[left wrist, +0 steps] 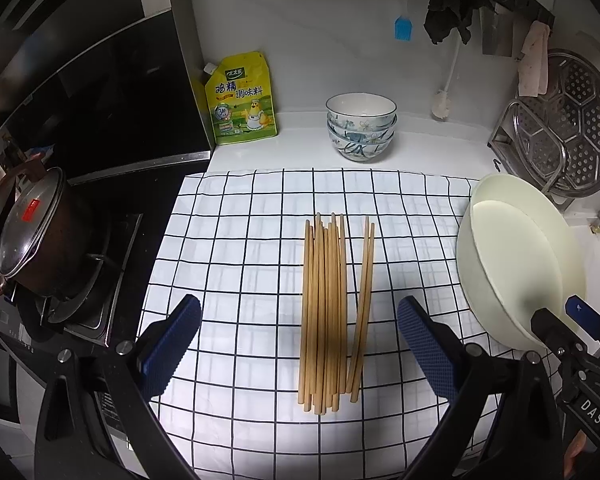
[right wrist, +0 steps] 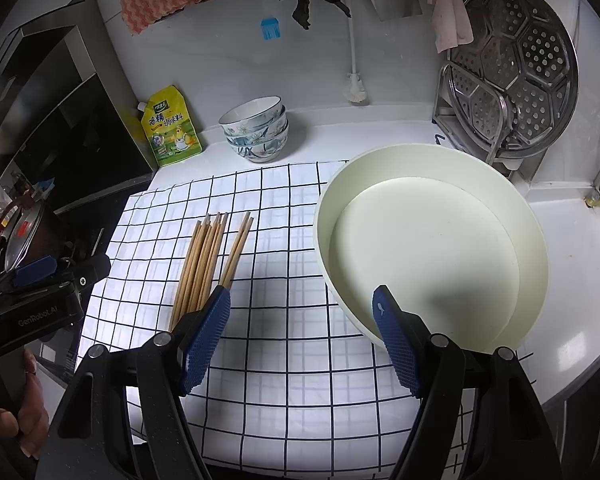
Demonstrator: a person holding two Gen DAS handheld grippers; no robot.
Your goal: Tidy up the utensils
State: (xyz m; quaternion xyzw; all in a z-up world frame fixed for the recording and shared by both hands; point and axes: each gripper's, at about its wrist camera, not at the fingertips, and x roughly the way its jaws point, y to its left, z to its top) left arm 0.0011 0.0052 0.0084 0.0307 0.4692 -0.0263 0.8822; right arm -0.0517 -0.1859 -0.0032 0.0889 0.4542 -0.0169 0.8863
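A bundle of several wooden chopsticks point(left wrist: 326, 312) lies lengthwise on the white grid-checked cloth point(left wrist: 240, 240), with two more chopsticks point(left wrist: 364, 304) slightly apart on its right. My left gripper point(left wrist: 300, 344) hangs open over the near ends, its blue pads on either side of the pile and touching nothing. A large cream basin point(right wrist: 432, 248) rests to the right of the chopsticks point(right wrist: 204, 264). My right gripper point(right wrist: 302, 336) is open and empty above the cloth point(right wrist: 284, 380), between the pile and the basin, its right pad near the basin's rim.
Stacked floral bowls point(left wrist: 361, 127) and a yellow seasoning pouch point(left wrist: 242, 100) stand at the back. A lidded pot point(left wrist: 36, 232) sits on the stove at left. A steel steamer plate in a rack point(right wrist: 512, 76) stands at back right. Cloths and a blue brush point(right wrist: 271, 28) hang on the wall.
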